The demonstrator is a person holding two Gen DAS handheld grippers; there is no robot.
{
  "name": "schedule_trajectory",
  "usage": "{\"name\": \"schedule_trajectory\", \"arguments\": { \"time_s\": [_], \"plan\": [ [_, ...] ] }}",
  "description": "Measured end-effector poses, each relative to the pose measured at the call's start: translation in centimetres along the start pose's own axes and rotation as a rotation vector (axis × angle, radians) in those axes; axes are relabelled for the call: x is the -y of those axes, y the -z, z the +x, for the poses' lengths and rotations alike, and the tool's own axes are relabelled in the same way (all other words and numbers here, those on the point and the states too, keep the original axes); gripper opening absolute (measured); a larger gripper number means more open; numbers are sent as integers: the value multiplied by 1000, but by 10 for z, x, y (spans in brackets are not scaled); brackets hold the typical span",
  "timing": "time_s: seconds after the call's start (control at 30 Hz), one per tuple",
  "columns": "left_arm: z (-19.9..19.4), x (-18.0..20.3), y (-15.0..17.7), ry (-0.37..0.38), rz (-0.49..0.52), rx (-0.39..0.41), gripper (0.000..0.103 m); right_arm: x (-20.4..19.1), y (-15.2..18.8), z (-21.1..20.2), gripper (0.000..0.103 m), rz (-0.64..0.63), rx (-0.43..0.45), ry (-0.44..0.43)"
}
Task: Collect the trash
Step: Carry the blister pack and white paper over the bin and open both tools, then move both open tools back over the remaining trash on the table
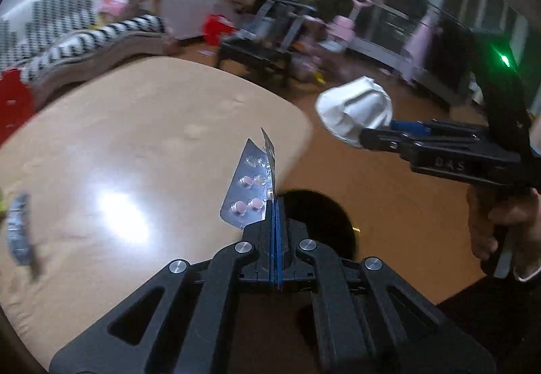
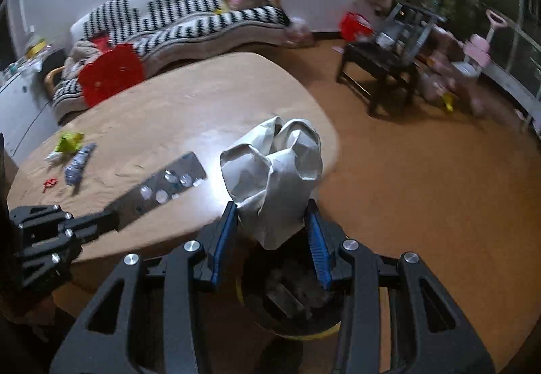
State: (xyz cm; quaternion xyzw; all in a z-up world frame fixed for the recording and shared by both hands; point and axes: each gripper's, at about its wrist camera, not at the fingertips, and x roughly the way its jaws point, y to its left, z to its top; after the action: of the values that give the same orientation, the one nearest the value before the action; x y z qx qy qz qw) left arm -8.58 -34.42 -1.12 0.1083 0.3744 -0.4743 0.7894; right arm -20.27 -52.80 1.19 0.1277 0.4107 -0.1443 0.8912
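Trash is in both grippers now: the right gripper [image 2: 270, 225] is clenched on a crumpled white paper wad [image 2: 274, 171], and the left gripper [image 1: 274, 205] is pinched tight on the edge of a silver blister pack [image 1: 248, 189] with a few pink pills left in it. Directly under the right gripper sits a dark bin [image 2: 290, 303] on the floor, just off the near right edge of the bench [image 2: 203, 96]. I judge the step to be the drop. Centre each load over the bin mouth before letting go, the thin pack especially. More wrappers [image 2: 72, 154] lie at the bench's far left.
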Motion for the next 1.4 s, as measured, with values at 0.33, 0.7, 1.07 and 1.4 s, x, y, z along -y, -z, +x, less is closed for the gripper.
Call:
{"name": "schedule_trajectory", "arguments": {
  "time_s": [0.33,0.7,1.07,1.4],
  "plan": [
    [87,50,11,74,69,-161,0,66,46,33,41,135,-198,-8],
    [125,52,6,80,65,-219,0,67,48,41,41,137,-222,-19],
    [125,49,7,91,58,-226,0,65,44,43,43,125,-223,-24],
    [108,48,4,74,51,-192,79,55,31,30,76,121,-160,-1]
  ]
}}
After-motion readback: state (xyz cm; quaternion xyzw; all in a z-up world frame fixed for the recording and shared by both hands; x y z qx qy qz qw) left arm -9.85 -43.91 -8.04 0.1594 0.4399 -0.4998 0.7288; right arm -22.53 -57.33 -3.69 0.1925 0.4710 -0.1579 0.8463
